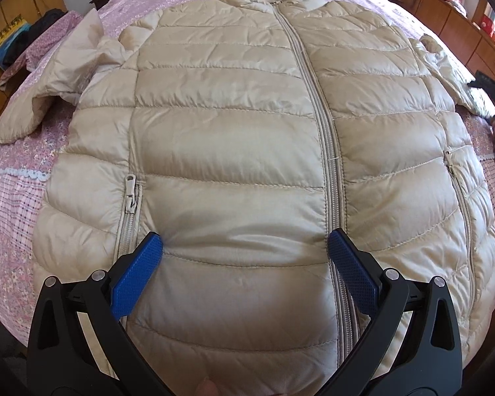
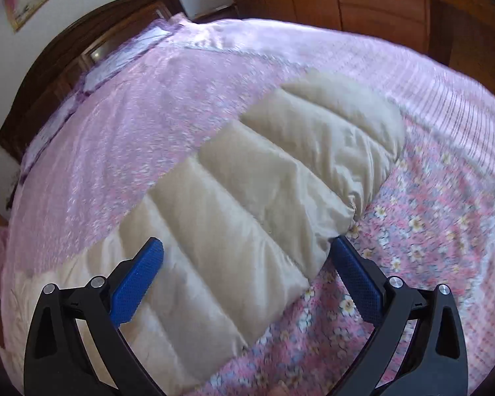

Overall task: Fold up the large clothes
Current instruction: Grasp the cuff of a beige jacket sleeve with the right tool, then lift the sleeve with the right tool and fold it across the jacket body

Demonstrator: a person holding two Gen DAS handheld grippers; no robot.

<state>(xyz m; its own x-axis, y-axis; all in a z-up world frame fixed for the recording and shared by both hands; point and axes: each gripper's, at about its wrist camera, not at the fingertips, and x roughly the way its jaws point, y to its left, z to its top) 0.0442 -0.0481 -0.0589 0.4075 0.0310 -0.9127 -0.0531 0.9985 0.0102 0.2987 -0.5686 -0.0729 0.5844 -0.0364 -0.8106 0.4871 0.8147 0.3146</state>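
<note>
Blue, cross-hatched pads on black plastic arms frame the bottom of the left wrist view: the left tool [image 1: 246, 247] is spread wide and released, hovering over the lower front of a beige quilted puffer jacket of shiny, thin fabric [image 1: 234, 138]. The jacket lies face up and flat on a bed with a pink and lilac floral cotton cover [image 1: 13, 217], its stitched horizontal channels puffed into soft ridges. A grey toothed centre zip [image 1: 325, 132] runs closed from collar to hem, passing just beside the tool's right pad. A pocket zip with a pale metal pull [image 1: 130, 194] sits near the left pad, and a second pocket zip [image 1: 450, 161] lies on the far panel. One sleeve [image 1: 49, 89] is crumpled and bent outward over the bed cover.

In the right wrist view, which is somewhat blurred, the right tool [image 2: 247, 247] is likewise released and wide apart, over the jacket's other sleeve [image 2: 264, 178]. That sleeve stretches diagonally across the bed cover, padded in broad soft bands, ending in a rounded cuff. Beyond stand a dark wooden headboard [image 2: 92, 49] and orange-brown wooden cupboards [image 2: 379, 0].
</note>
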